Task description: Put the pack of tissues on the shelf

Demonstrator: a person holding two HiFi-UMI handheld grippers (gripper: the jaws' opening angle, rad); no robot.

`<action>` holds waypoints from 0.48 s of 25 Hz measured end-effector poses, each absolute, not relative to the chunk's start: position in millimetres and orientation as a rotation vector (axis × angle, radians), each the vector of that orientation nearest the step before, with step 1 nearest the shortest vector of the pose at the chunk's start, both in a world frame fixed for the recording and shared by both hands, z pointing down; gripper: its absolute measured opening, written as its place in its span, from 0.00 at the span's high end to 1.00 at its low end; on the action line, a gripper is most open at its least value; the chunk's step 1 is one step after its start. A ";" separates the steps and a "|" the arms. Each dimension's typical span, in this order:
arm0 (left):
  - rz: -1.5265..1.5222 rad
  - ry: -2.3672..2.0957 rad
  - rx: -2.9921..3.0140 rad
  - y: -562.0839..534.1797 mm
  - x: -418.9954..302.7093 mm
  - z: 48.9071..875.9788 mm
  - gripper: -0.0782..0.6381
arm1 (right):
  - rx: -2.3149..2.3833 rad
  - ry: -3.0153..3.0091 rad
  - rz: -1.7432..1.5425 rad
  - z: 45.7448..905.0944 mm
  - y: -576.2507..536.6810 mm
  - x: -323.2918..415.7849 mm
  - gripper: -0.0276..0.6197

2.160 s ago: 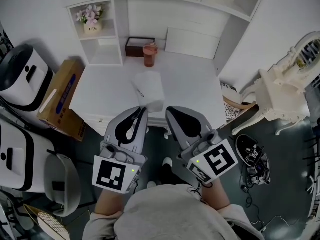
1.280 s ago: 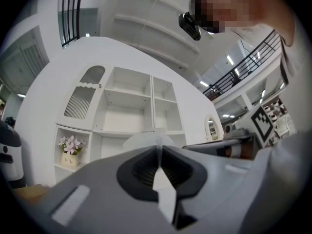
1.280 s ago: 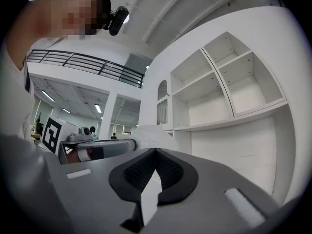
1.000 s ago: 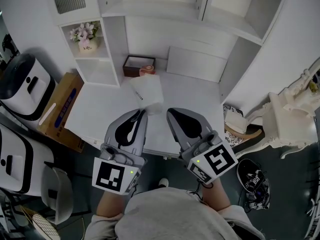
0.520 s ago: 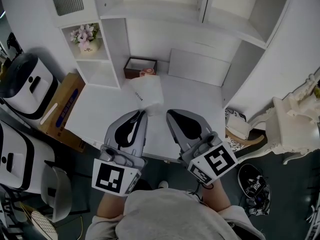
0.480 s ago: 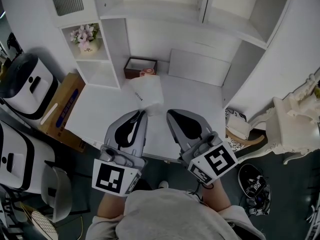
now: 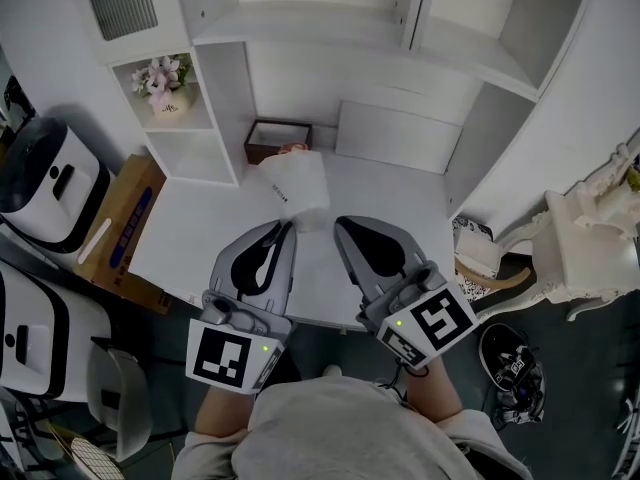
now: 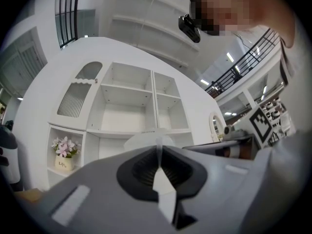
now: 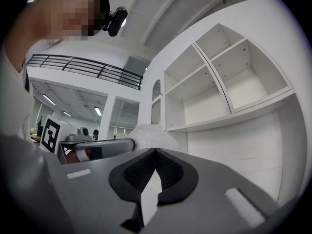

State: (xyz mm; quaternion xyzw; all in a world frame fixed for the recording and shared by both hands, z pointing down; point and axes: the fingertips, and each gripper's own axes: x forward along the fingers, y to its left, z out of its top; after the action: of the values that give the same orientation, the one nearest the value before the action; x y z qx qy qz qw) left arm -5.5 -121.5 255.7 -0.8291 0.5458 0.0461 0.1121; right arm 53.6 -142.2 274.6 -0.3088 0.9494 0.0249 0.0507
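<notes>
Left tongs (image 7: 287, 224) pinch only thin edge of soft white plastic tissue pack (image 7: 293, 183), right tongs (image 7: 338, 224) closed beside, so it may slip bef. reaching white shelf (image 7: 300, 30).

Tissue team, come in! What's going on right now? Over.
Both shut on the pack of tissues: left gripper, right gripper. Pack over the desk, not on the shelf yet. Behind it, a brown box.

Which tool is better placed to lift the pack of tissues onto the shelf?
Left, probably. The pack of tissues sits straight off the left tool's shut tips, apparently pinched there; the right tool is shut too, with the pack mostly off to its side.
</notes>
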 end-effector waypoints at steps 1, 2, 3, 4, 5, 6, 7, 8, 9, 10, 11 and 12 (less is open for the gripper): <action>0.138 1.594 -2.436 -125.3 -9.4 255.2 0.88 | -0.949 2.889 0.076 274.6 -145.6 49.8 0.95; 0.141 1.587 -2.441 -129.0 -13.7 255.1 0.88 | -0.958 2.888 0.075 275.0 -149.0 45.5 0.96; 0.143 1.580 -2.449 -132.8 -18.6 255.1 0.88 | -0.968 2.888 0.074 275.2 -152.5 40.7 0.95; 0.144 1.571 -2.456 -136.5 -23.5 254.9 0.88 | -0.978 2.887 0.073 275.2 -156.0 35.7 0.95; 0.144 1.563 -2.463 -140.4 -28.3 254.5 0.88 | -0.988 2.887 0.073 275.0 -159.5 30.7 0.95; 0.143 1.555 -2.469 -144.5 -33.0 254.3 0.88 | -0.998 2.886 0.074 274.6 -163.1 26.1 0.96; 0.144 1.548 -2.475 -148.7 -37.4 254.0 0.88 | -1.008 2.885 0.074 274.0 -166.8 21.8 0.95; 0.146 1.539 -2.482 -153.0 -41.8 253.4 0.88 | -1.019 2.882 0.074 273.4 -170.6 17.8 0.95; 0.151 1.530 -2.488 -157.2 -46.1 252.5 0.88 | -1.031 2.879 0.073 273.0 -174.3 13.9 0.95; 0.155 1.520 -2.496 -161.3 -50.4 251.7 0.88 | -1.046 2.877 0.073 272.9 -177.9 10.1 0.95; 0.158 1.509 -2.504 -165.2 -54.7 251.3 0.88 | -1.062 2.873 0.072 273.0 -181.4 6.2 0.95; 0.160 1.499 -2.512 -169.0 -58.9 251.1 0.88 | -1.078 2.870 0.071 273.1 -185.0 2.1 0.96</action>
State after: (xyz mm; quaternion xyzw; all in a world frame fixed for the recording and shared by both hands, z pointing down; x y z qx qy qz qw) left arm -58.9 -169.0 251.1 -0.8527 0.5087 0.0545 0.1058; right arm 2.1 -185.0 273.1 -0.3512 0.9353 0.0232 0.0374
